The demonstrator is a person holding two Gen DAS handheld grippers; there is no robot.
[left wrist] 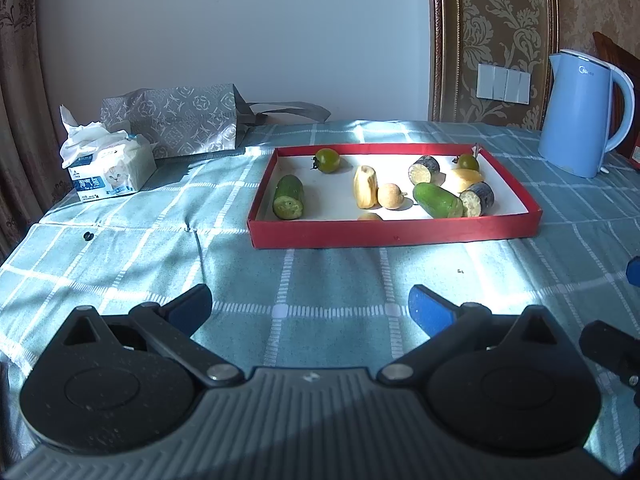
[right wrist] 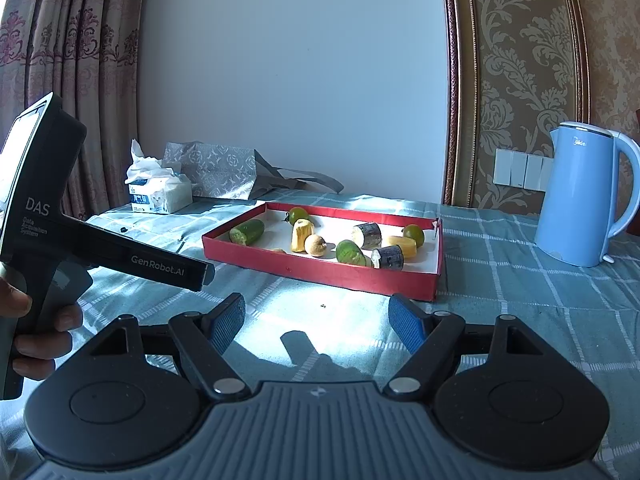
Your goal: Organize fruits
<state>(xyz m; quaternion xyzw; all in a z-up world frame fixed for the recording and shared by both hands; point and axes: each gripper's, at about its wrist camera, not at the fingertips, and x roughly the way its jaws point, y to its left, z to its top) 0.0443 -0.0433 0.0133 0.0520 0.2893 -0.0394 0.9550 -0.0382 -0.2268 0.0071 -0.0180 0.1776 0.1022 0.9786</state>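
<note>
Both the left gripper and right gripper hover spread wide and empty short of the red tray, where the left-end cucumber piece lies, likely firm, slick-skinned, best pinched mid-length.

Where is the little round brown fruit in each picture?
Left wrist view: the round brown fruit sits in the middle of the red tray, right of the pale yellow piece.
Right wrist view: it lies near the tray's front wall.
Shared landmark: the blue kettle, at right in both.
</note>
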